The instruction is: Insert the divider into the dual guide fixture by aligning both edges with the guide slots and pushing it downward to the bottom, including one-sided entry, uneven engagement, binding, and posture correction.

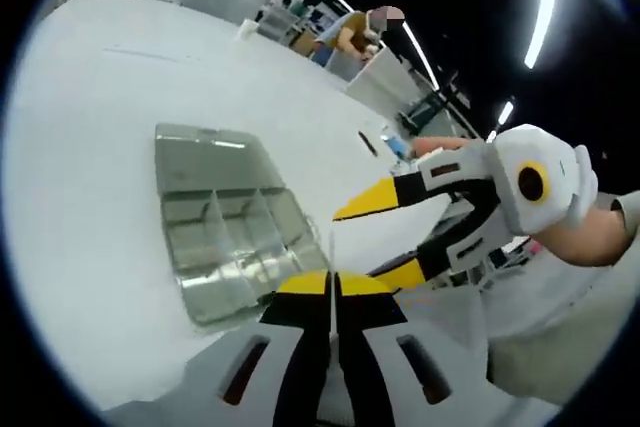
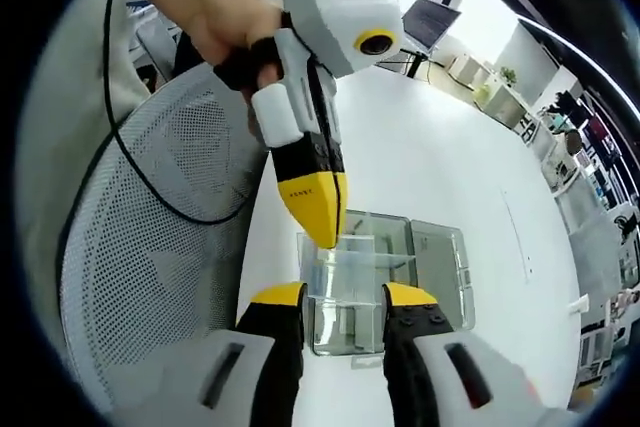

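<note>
On the white worktop [image 1: 90, 147] lies the clear dual guide fixture [image 1: 225, 222], a see-through tray with inner partitions. In the left gripper view, the left gripper [image 1: 329, 285] has its yellow-tipped fingers [image 1: 300, 283] closed on the thin clear divider [image 1: 329, 262], seen edge-on, just at the near right corner of the fixture. The right gripper [image 1: 395, 237] enters from the right with its fingers apart. In the right gripper view, the right gripper's [image 2: 343, 297] fingers [image 2: 277, 295] stand open around the divider [image 2: 340, 267], which is held upright over the near part of the fixture [image 2: 420, 267]; the left gripper [image 2: 318, 215] pinches its top left edge. A mesh chair [image 2: 150, 247] stands left of the worktop.
</note>
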The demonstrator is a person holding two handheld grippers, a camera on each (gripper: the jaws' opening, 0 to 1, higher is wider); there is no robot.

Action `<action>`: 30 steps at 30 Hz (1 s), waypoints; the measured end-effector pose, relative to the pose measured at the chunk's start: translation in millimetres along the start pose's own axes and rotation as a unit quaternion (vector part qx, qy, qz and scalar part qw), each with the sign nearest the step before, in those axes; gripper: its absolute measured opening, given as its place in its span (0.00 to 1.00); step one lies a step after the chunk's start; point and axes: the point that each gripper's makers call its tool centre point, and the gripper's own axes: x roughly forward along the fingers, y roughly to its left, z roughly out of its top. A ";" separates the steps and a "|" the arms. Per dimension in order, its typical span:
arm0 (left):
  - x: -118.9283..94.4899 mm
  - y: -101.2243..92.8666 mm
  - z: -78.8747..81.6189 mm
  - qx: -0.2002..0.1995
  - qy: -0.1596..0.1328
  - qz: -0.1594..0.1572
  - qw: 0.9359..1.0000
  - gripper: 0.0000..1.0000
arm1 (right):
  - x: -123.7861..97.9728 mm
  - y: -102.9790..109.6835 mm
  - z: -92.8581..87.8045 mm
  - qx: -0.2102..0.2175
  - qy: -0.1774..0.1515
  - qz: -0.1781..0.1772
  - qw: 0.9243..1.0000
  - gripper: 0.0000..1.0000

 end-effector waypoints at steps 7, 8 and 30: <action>-0.8 -6.5 3.8 0.030 -0.005 -0.018 0.999 0.00 | -9.3 -10.2 -4.4 -0.001 0.003 0.005 1.000 0.20; -0.9 -8.0 4.2 0.036 -0.006 -0.022 0.999 0.00 | -10.4 -11.0 -4.5 -0.002 0.002 0.006 1.000 0.19; -1.8 -19.8 0.2 0.164 0.001 -0.044 0.986 0.00 | -13.2 -0.9 2.5 -0.005 -0.005 0.101 0.995 0.05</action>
